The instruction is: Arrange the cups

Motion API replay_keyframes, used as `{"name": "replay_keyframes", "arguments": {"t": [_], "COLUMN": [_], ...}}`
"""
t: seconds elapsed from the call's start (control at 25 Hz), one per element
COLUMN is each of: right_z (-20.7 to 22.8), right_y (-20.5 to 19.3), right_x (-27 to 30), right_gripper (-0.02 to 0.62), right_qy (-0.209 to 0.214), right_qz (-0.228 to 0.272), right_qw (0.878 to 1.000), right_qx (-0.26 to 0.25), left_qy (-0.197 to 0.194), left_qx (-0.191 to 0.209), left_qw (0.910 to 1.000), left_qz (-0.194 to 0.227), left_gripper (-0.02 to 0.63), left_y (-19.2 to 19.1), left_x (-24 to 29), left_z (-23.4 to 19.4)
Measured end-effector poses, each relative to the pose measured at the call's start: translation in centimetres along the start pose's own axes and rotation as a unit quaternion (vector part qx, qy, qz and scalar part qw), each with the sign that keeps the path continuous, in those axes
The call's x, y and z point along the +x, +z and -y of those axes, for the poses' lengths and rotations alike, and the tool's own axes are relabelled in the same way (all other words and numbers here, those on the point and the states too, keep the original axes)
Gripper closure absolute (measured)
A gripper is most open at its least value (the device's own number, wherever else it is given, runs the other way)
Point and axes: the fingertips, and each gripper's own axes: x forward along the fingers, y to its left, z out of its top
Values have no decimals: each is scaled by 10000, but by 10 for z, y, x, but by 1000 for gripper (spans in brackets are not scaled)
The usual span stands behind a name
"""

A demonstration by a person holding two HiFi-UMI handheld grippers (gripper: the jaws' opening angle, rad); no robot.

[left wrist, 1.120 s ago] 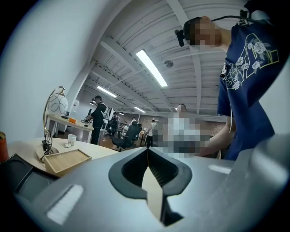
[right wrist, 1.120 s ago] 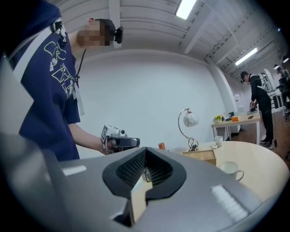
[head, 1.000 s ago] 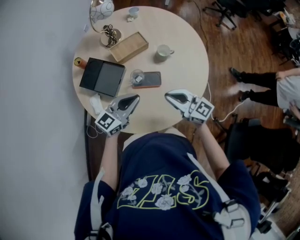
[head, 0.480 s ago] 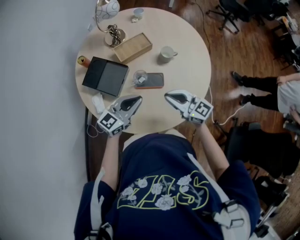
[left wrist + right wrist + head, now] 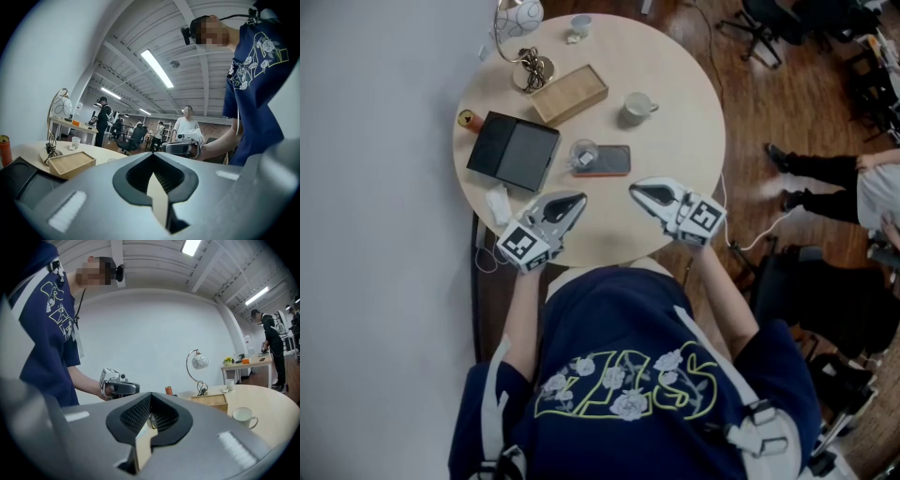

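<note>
Closed and empty, left tongs (image 5: 575,198) and right tongs (image 5: 635,191) wait; white ceramic mug (image 5: 636,108) lies beyond, nearer the right.

A round pale table (image 5: 684,150) stands beside a white wall (image 5: 375,187) on dark wood flooring (image 5: 750,103).

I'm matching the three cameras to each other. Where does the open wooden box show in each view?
Head view: wooden box on the table's far part, left of the white mug.
Left gripper view: box low at the left.
Right gripper view: box right of centre.
Shared landmark: the globe lamp, next to the box in every view.
</note>
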Motion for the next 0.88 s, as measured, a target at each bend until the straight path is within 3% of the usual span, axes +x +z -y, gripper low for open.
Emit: {"name": "replay_keyframes", "arguments": {"t": [0.16, 0.36, 0.6, 0.72, 0.88], "right_z": [2, 8, 21, 42, 85], "right_y": [1, 0, 2, -6, -26], "right_x": [3, 4, 5, 8, 15], "right_gripper": [590, 591, 591, 592, 592], "right_qy": [-16, -67, -138, -237, -447], "right_qz": [28, -15, -53, -417, -1376], "right_qw": [10000, 10000, 9999, 9988, 9884], "right_qx": [65, 37, 11, -111, -460], "left_qy": [44, 120, 98, 75, 88], "left_qx": [62, 10, -33, -21, -38], "left_qw": [9997, 9999, 9999, 10000, 10000], "left_qz": [-233, 31, 16, 19, -26], "left_gripper": [604, 603, 603, 603, 603], "left_y": [-7, 2, 2, 2, -1], "left_x": [2, 0, 1, 0, 1], "left_z": [-2, -8, -7, -8, -9]}}
